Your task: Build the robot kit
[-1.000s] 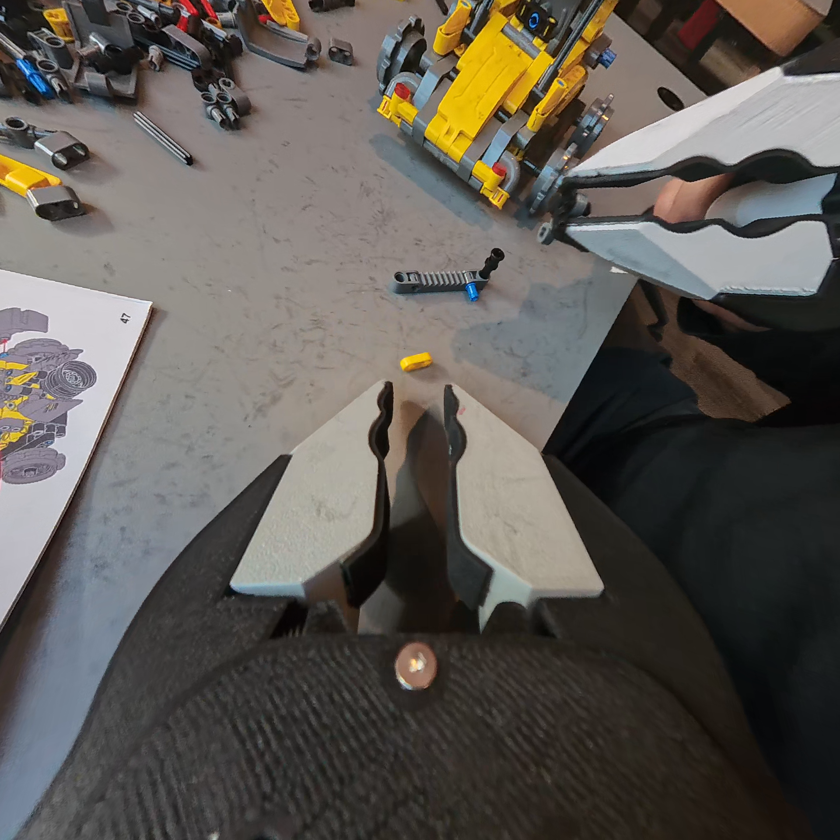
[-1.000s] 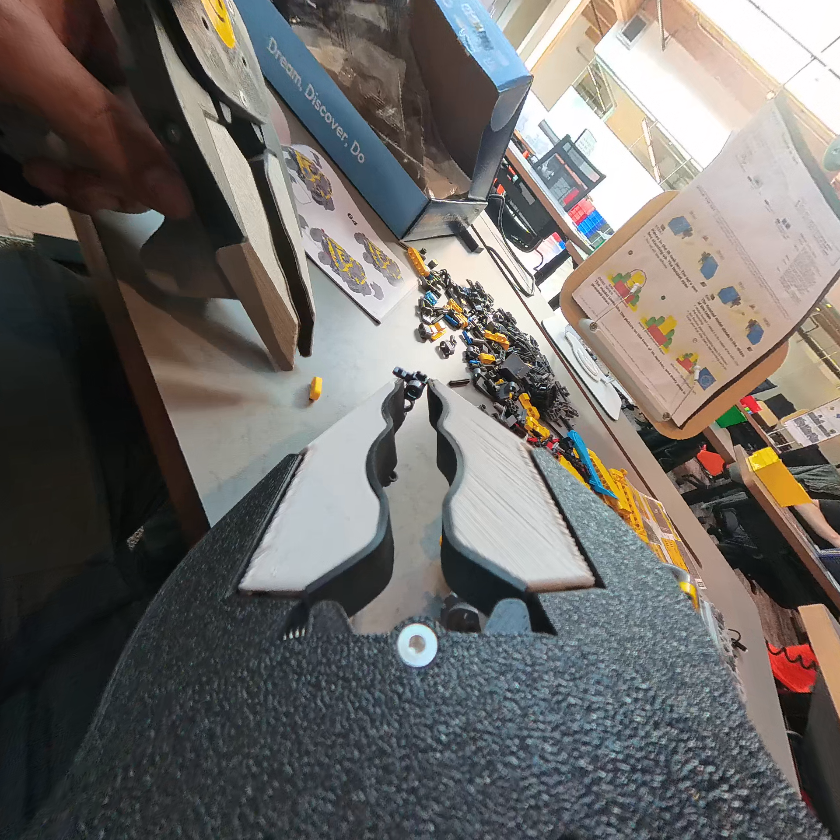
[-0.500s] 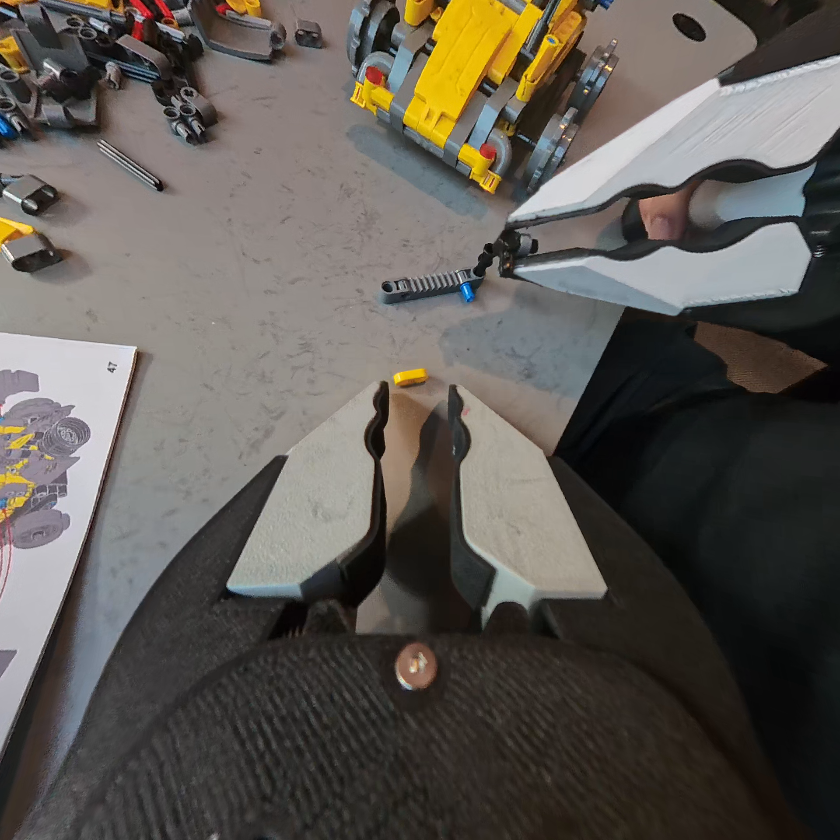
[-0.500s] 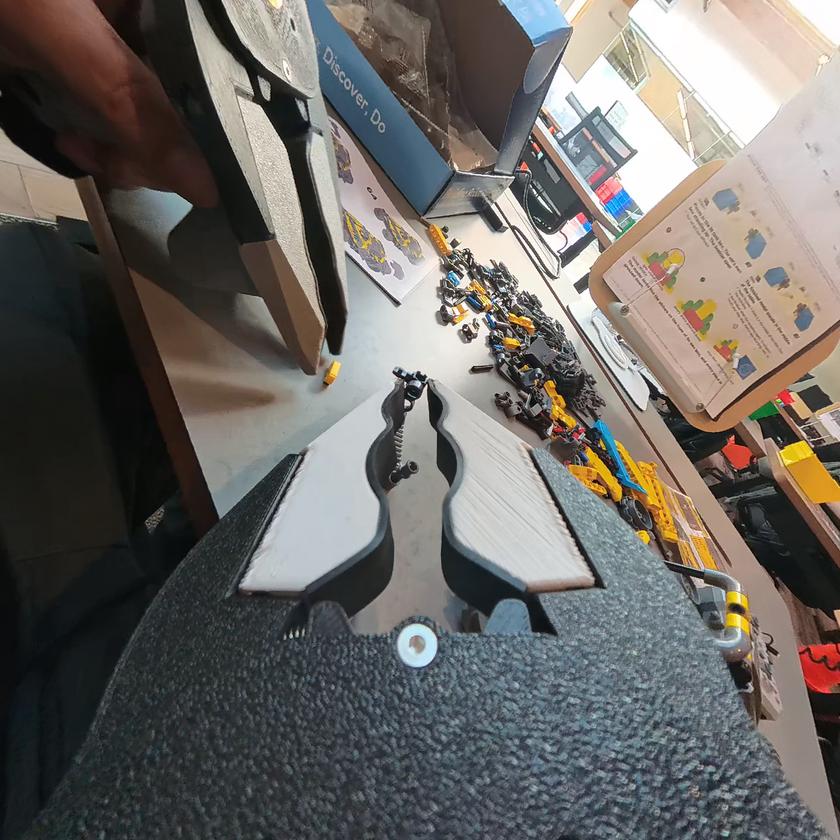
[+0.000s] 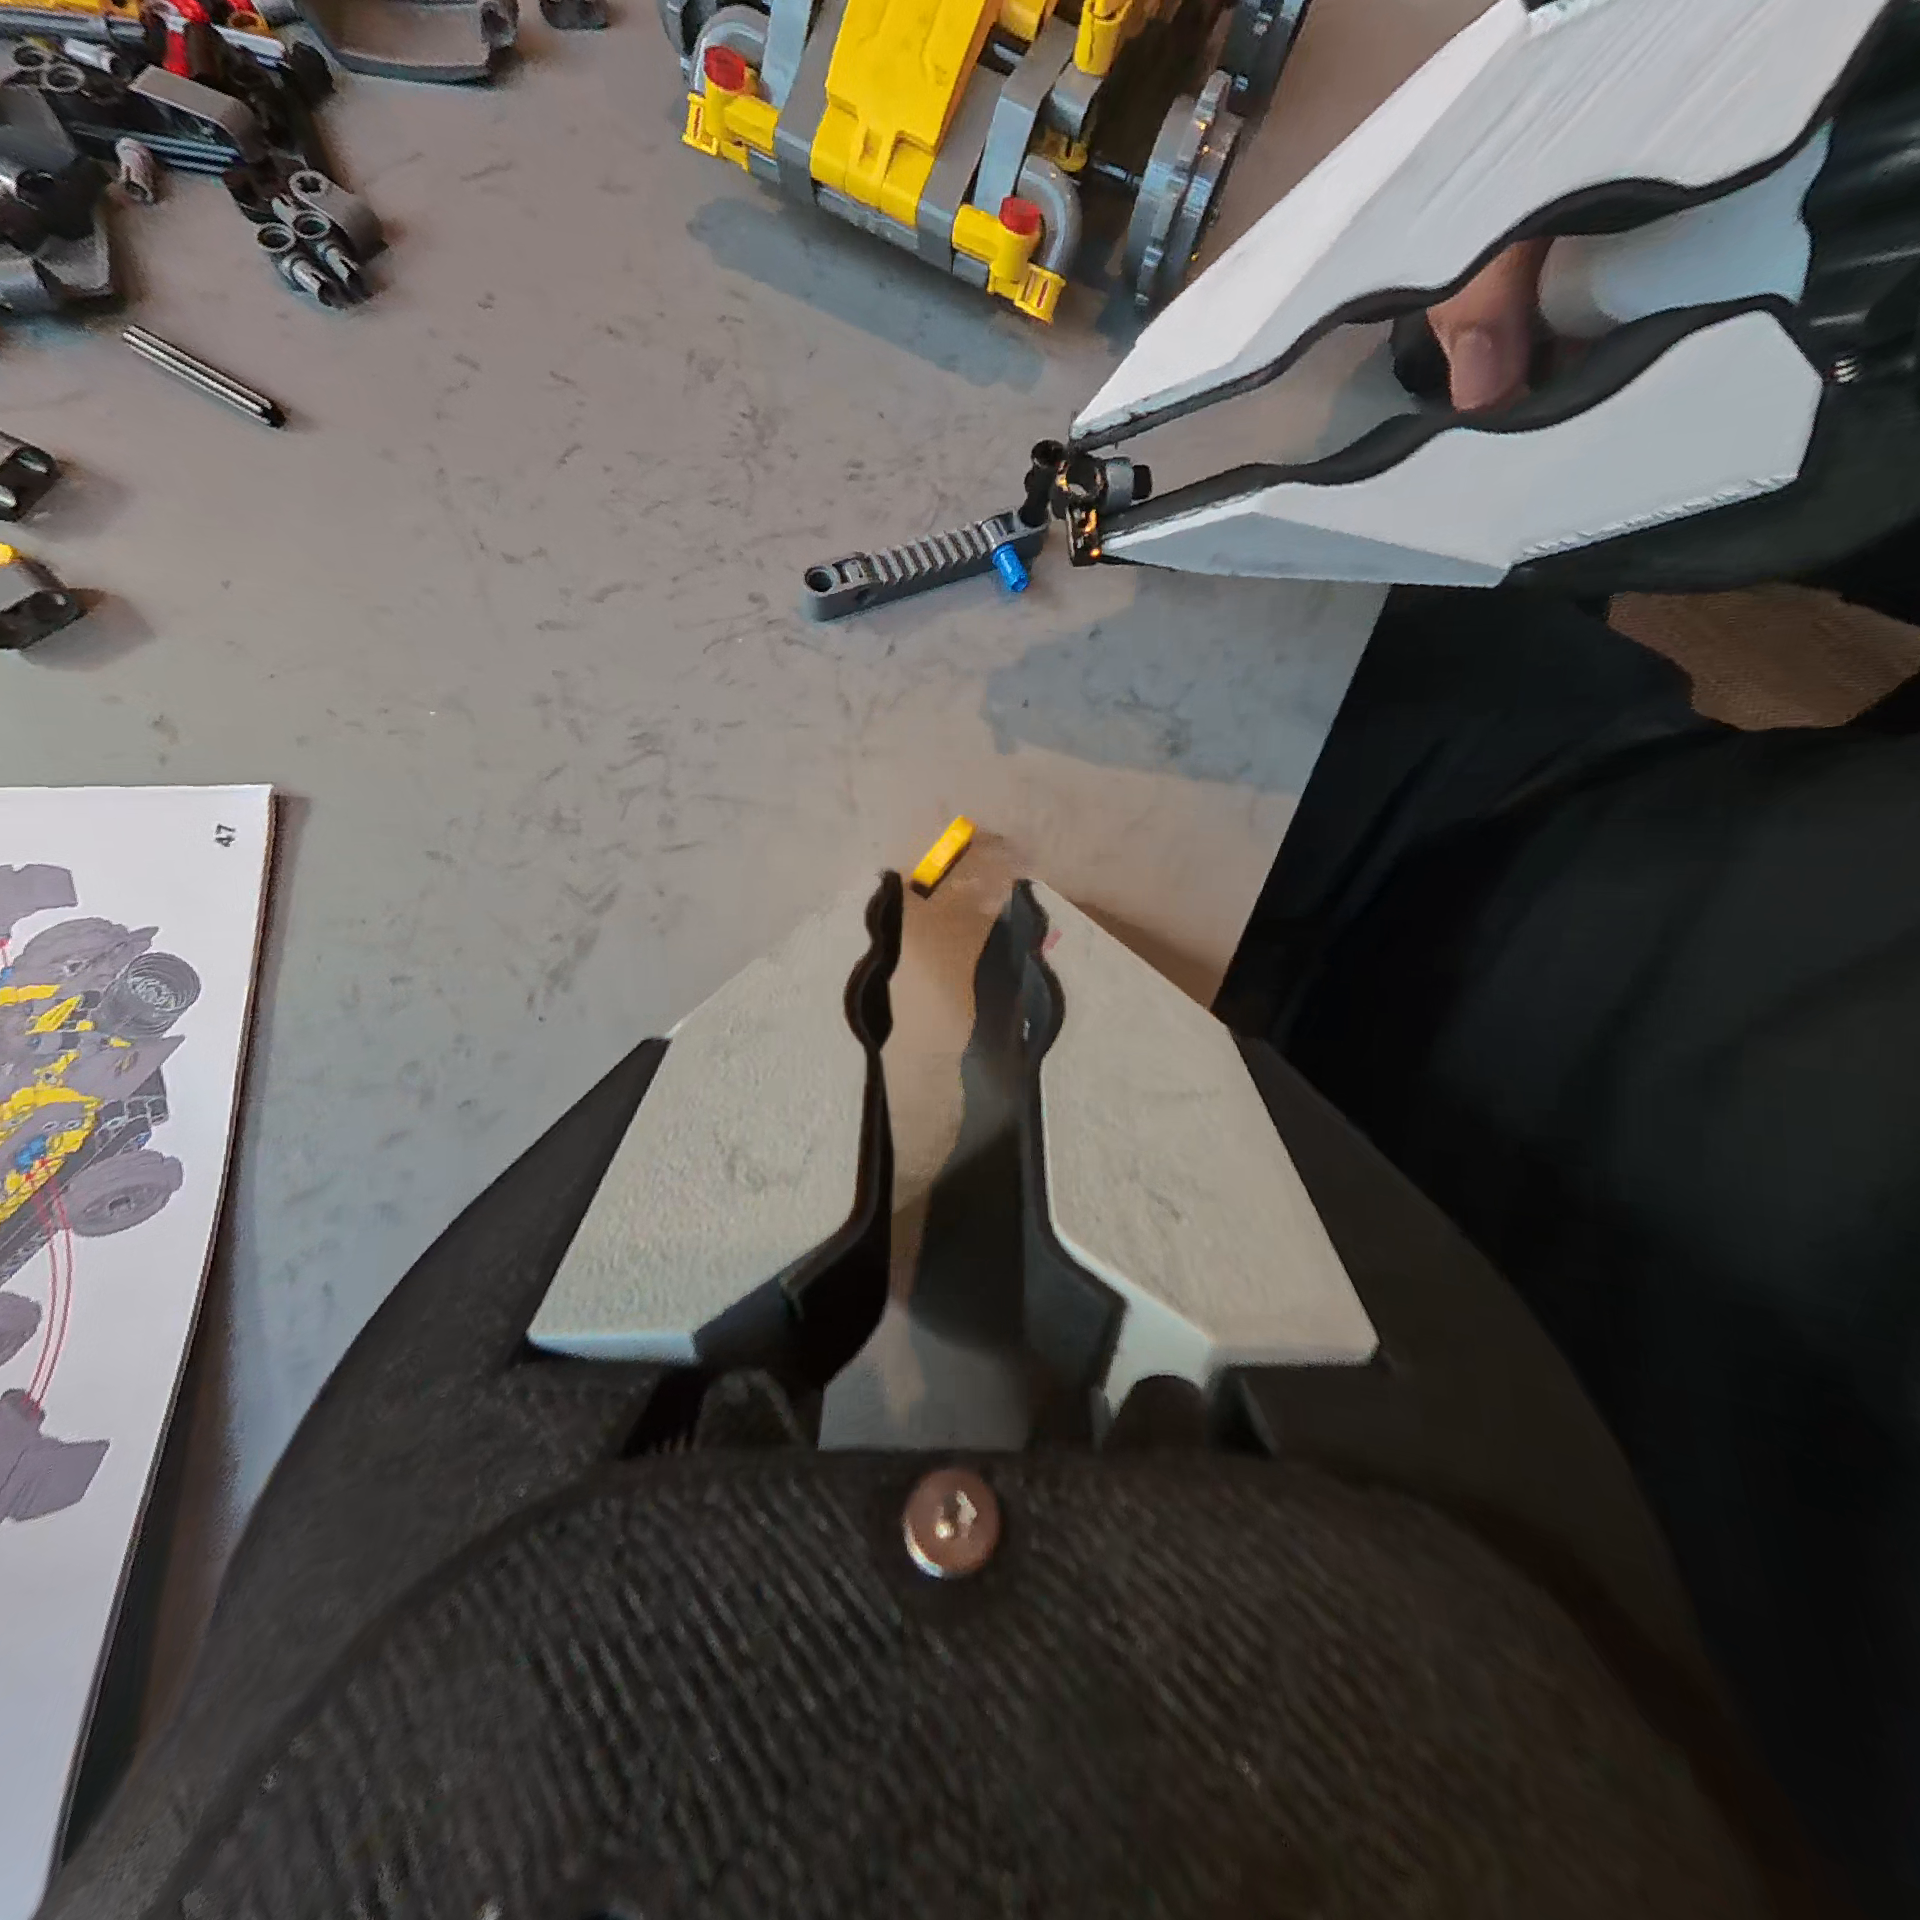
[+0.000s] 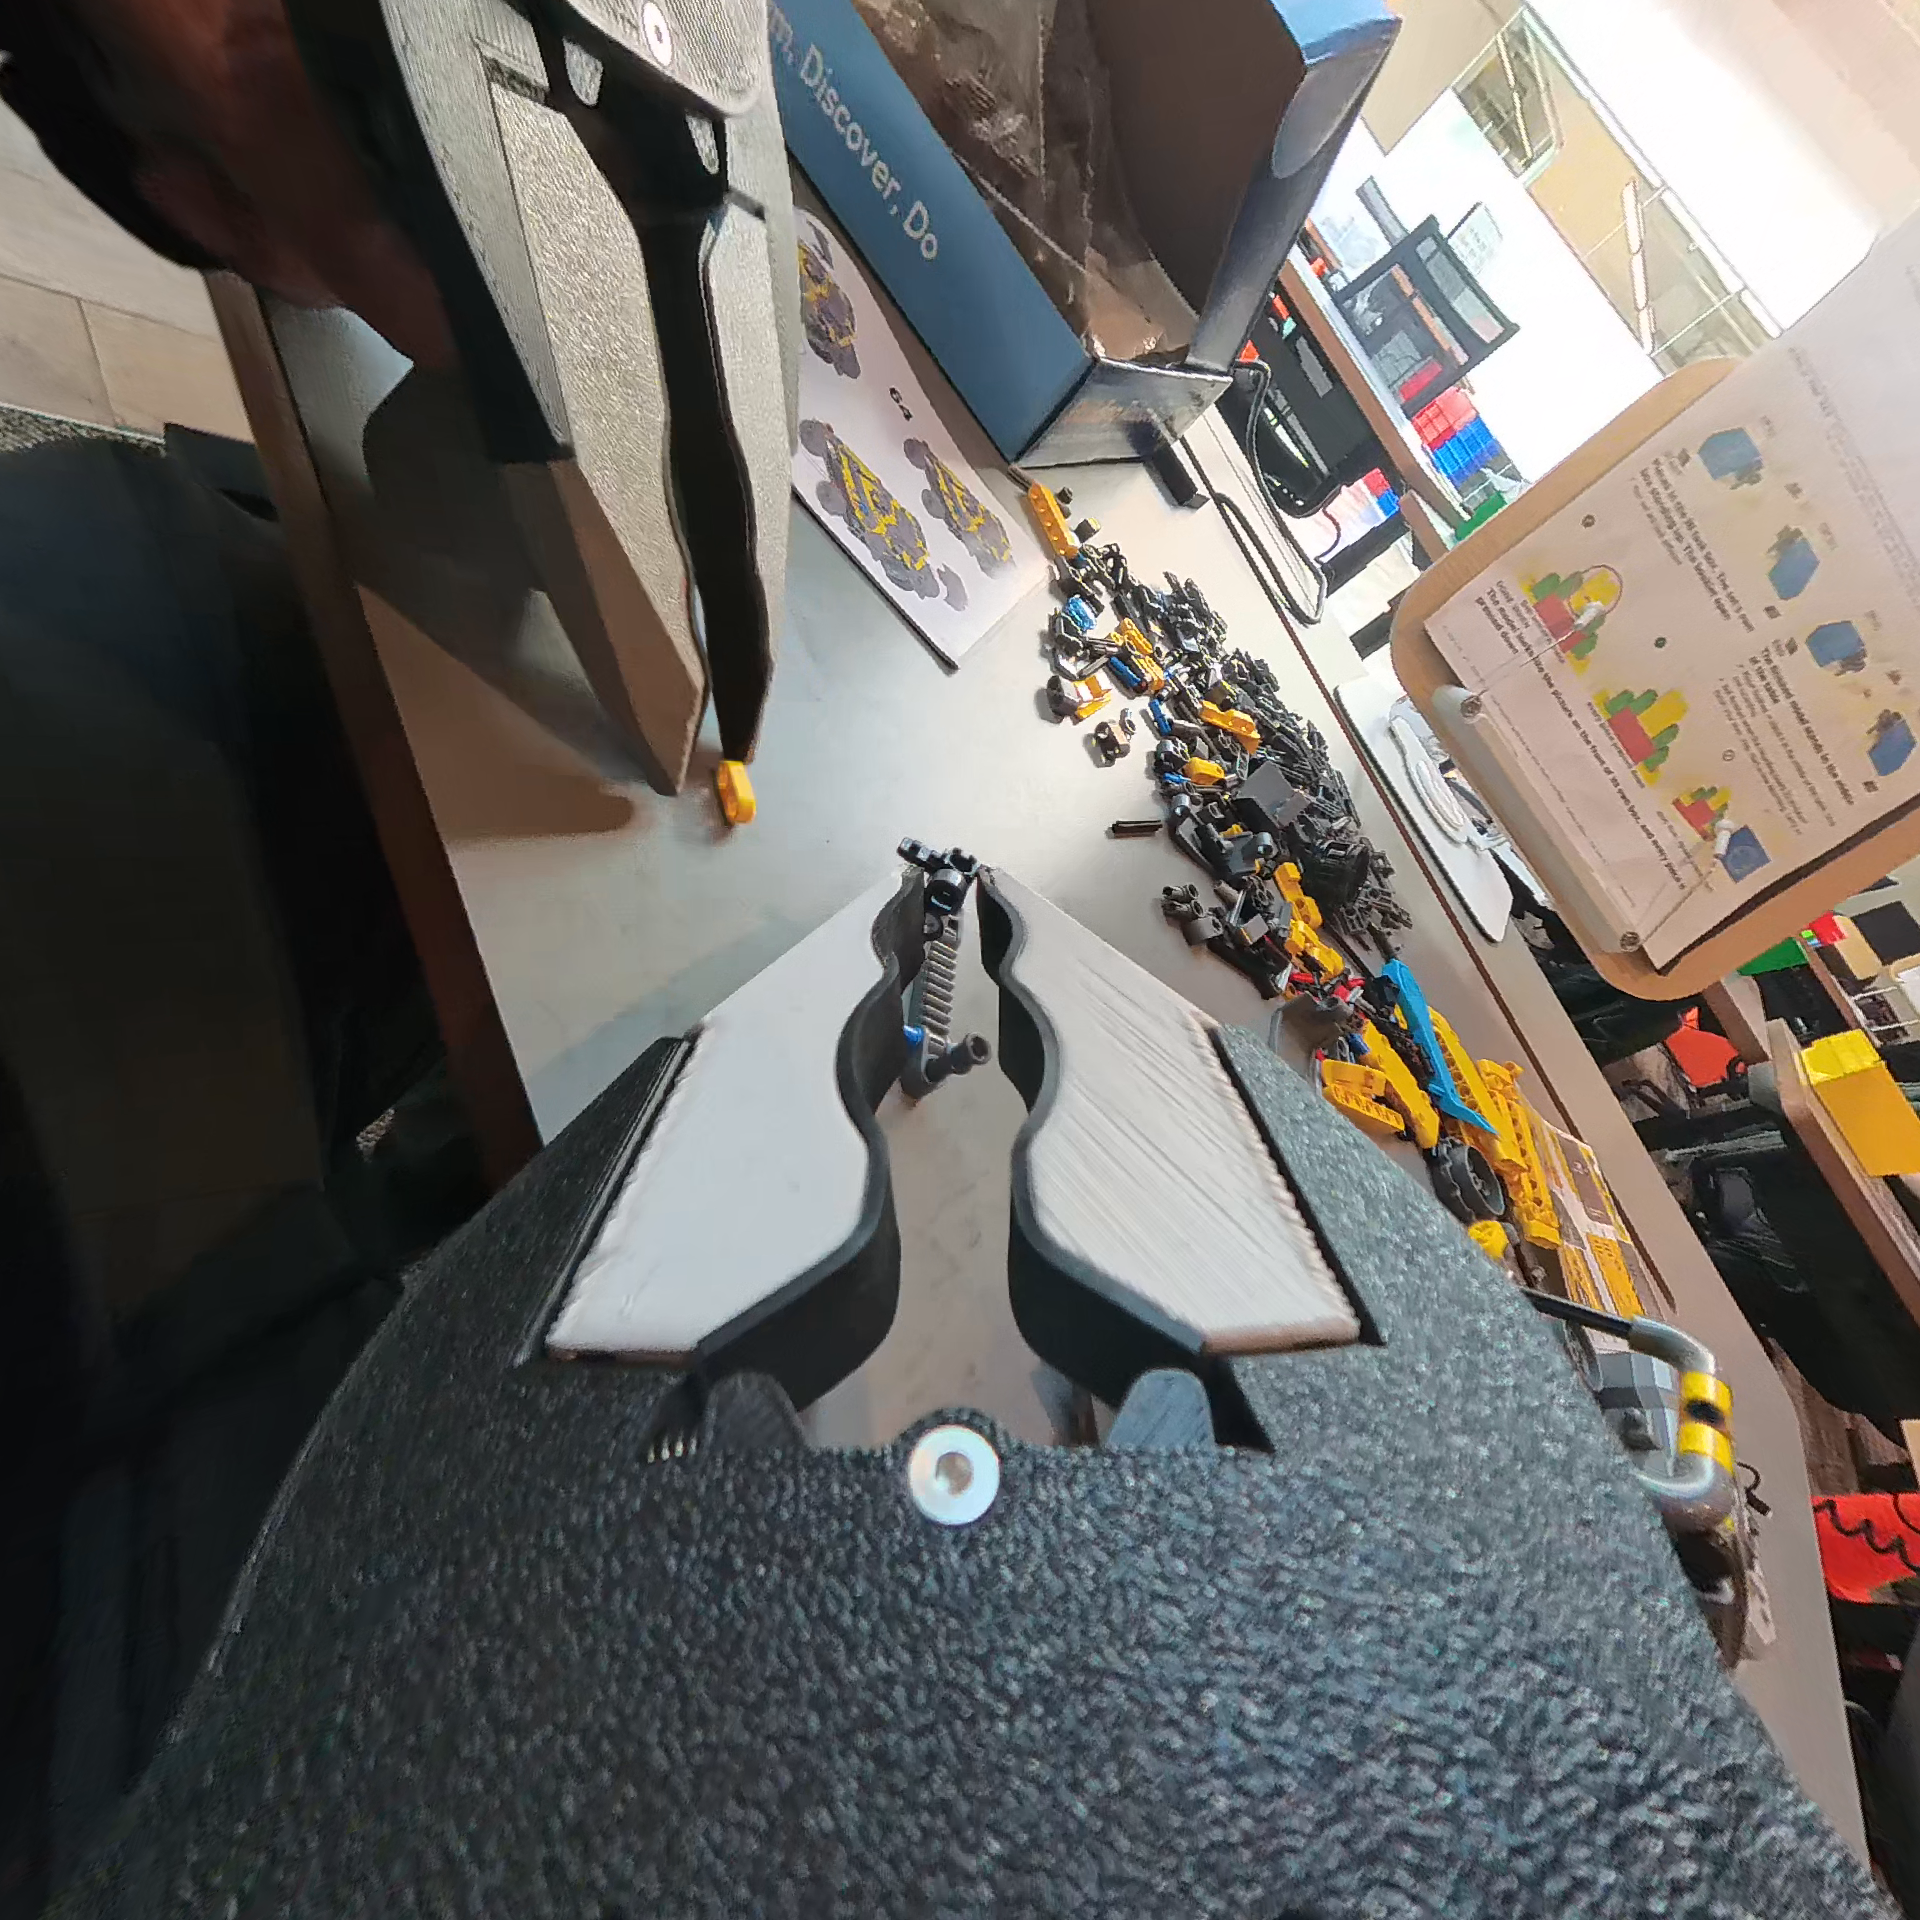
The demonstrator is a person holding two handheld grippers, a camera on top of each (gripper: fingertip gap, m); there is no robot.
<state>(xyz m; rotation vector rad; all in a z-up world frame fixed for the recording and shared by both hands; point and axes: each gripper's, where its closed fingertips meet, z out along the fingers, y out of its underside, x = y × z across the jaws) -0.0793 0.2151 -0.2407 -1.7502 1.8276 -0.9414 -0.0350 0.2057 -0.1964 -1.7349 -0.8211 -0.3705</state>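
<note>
A small black connector piece (image 5: 1086,486) is pinched at the tips of the right gripper (image 5: 1081,497), just above the end of a grey toothed bar (image 5: 925,561), while a small yellow piece (image 5: 943,853) is lined up just ahead of the parted, empty left gripper (image 5: 951,899), apparently for a grab.

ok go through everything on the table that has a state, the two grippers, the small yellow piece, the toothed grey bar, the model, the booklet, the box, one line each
left gripper: open, empty, tips at the small yellow piece
right gripper: shut on the black connector
small yellow piece: loose on the table
black connector: clamped, beside the toothed grey bar's end
toothed grey bar: flat on the table
yellow model: partly built, on the table
instruction booklet: lying open
blue box: open
</note>
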